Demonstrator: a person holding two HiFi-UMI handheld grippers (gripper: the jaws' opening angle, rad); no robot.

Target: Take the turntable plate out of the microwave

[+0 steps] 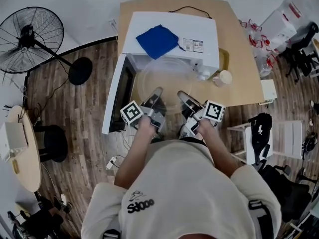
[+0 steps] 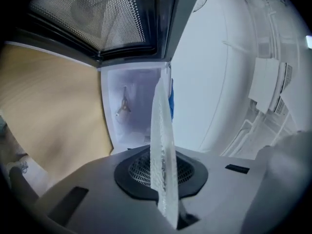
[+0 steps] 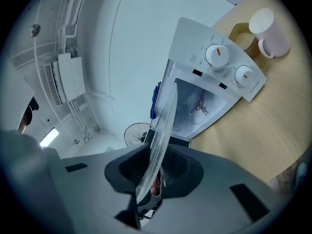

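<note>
The clear glass turntable plate (image 1: 167,78) hangs in the air in front of the white microwave (image 1: 172,36), outside its cavity. My left gripper (image 1: 156,94) is shut on the plate's near left rim, and my right gripper (image 1: 183,96) is shut on its near right rim. In the left gripper view the plate (image 2: 163,145) shows edge-on, pinched between the pads of the left gripper (image 2: 165,182). The right gripper view shows the same plate (image 3: 162,130) edge-on in the right gripper (image 3: 152,182). Behind it the bare cavity (image 3: 200,108) holds only the small roller support.
The microwave door (image 1: 114,96) stands swung open to the left. A blue cloth (image 1: 157,40) lies on top of the oven. A pale mug (image 1: 224,77) stands on the wooden table (image 1: 244,78) right of the oven. A standing fan (image 1: 31,34) is far left.
</note>
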